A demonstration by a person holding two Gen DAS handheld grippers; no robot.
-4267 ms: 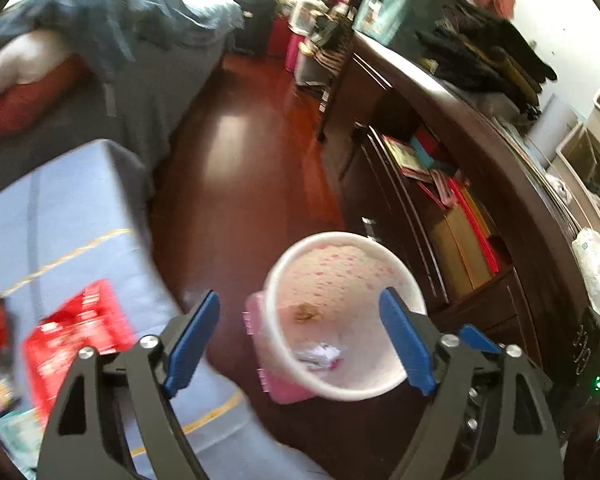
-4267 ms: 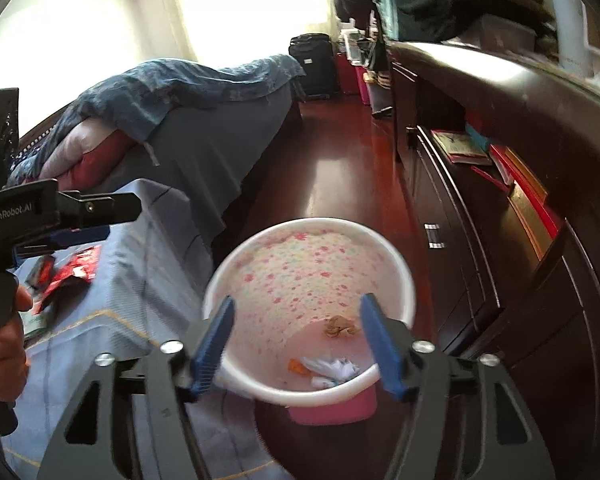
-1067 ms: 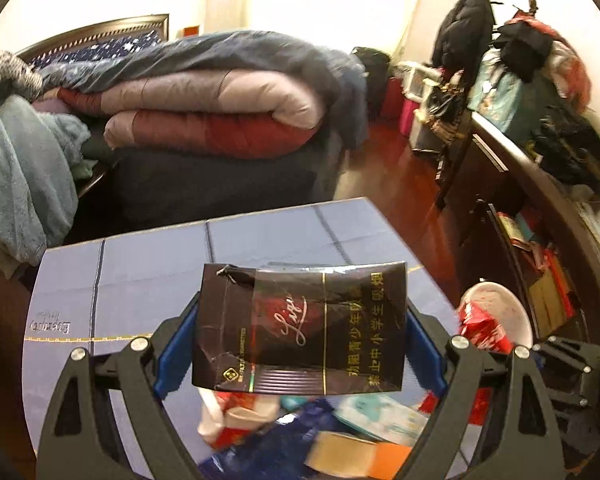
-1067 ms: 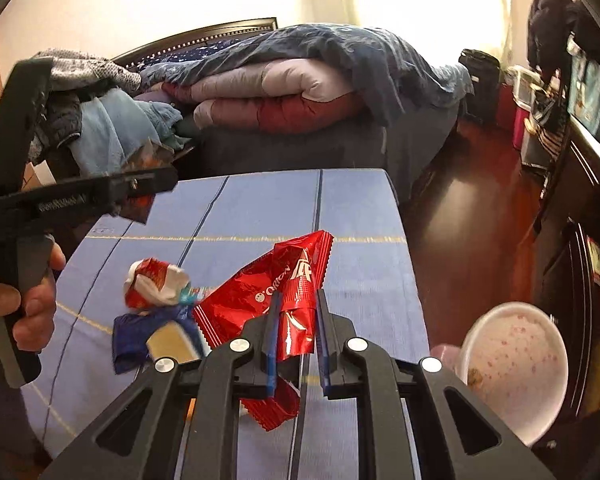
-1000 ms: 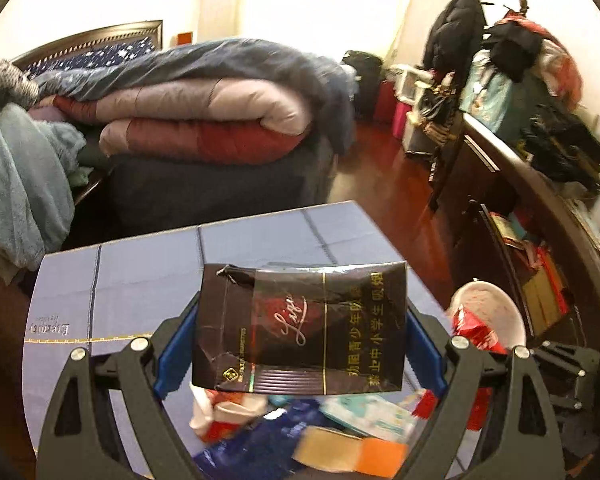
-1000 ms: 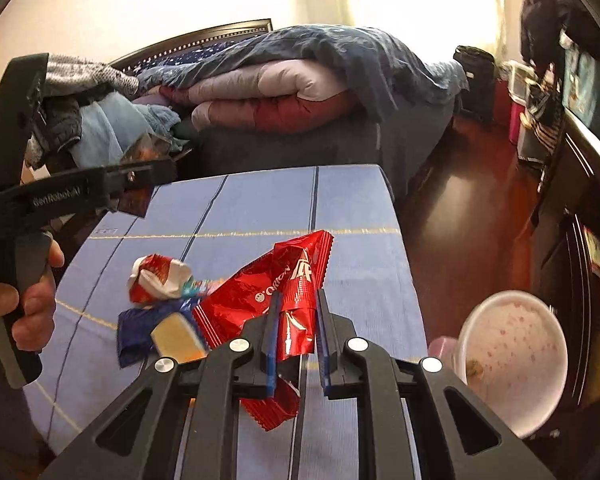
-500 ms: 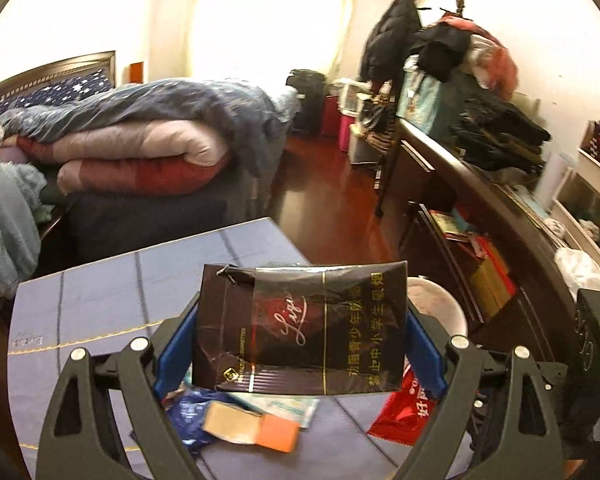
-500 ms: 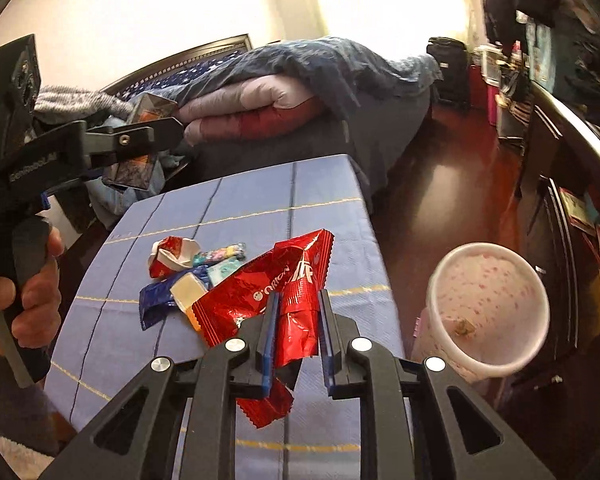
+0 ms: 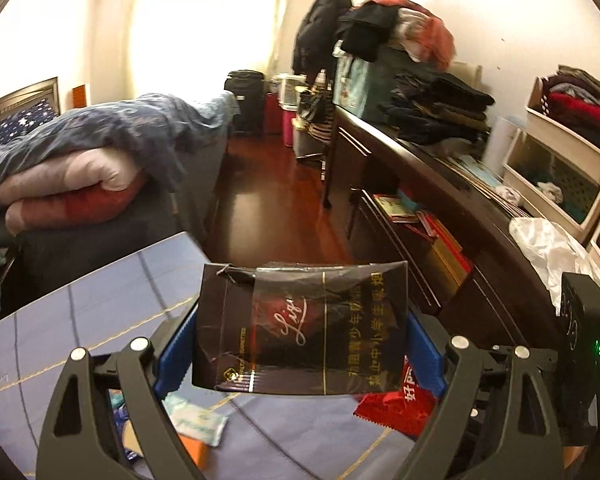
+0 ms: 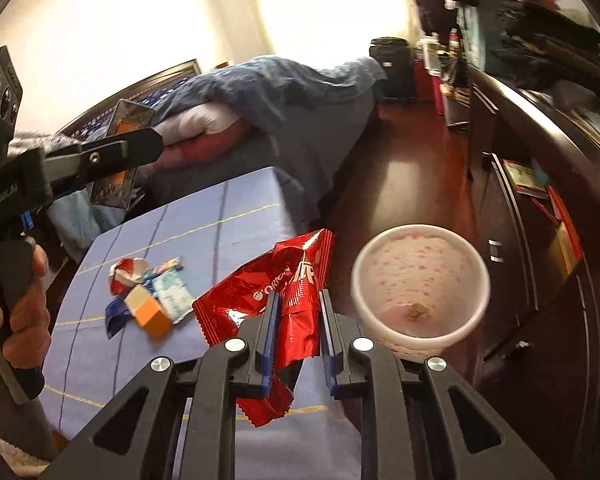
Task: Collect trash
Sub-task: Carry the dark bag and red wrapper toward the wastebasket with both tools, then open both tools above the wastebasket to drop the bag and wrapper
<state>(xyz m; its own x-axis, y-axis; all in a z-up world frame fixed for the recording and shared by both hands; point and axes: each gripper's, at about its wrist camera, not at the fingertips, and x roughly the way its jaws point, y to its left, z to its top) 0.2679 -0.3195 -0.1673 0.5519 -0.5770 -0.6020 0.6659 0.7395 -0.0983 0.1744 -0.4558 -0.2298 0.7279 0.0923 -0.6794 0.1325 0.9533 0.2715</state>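
Right gripper, jaws nearly together, pinched a red wrapper marked "ORION", long axis toward 1 o'clock; the pink-speckled trash bin stood on the floor at 2 o'clock, nearer this hand. Left gripper, jaws wide, clamped a dark cigarette pack crosswise, scripted "Liqun" with yellow Chinese text; remaining litter lay on the blue-covered table at 10 o'clock.

Black left gripper and right gripper, blue finger pads, silver screws, white lettering, green indicator light
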